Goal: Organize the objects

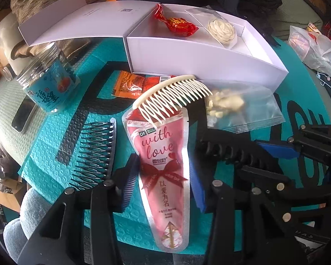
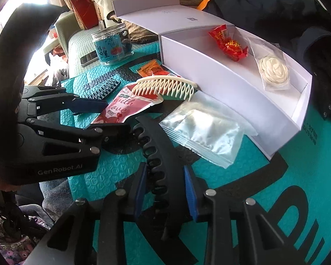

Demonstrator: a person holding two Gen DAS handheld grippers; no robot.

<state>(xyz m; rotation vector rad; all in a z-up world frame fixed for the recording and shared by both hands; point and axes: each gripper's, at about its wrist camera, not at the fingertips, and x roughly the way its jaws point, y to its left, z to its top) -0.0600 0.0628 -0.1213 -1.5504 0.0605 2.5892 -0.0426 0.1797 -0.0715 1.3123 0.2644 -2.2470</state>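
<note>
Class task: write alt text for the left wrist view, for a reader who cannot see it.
The left gripper straddles a pink "with love" pouch on a teal mat, fingers apart. A cream comb lies across the pouch's top, a black comb to its left. Behind, an open white box holds a red candy and a bagged cream flower.

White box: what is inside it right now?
The white box holds a red candy wrapper in one compartment and a clear bag with a cream flower over the divider. The far-right compartment floor is mostly hidden behind the wall.
</note>
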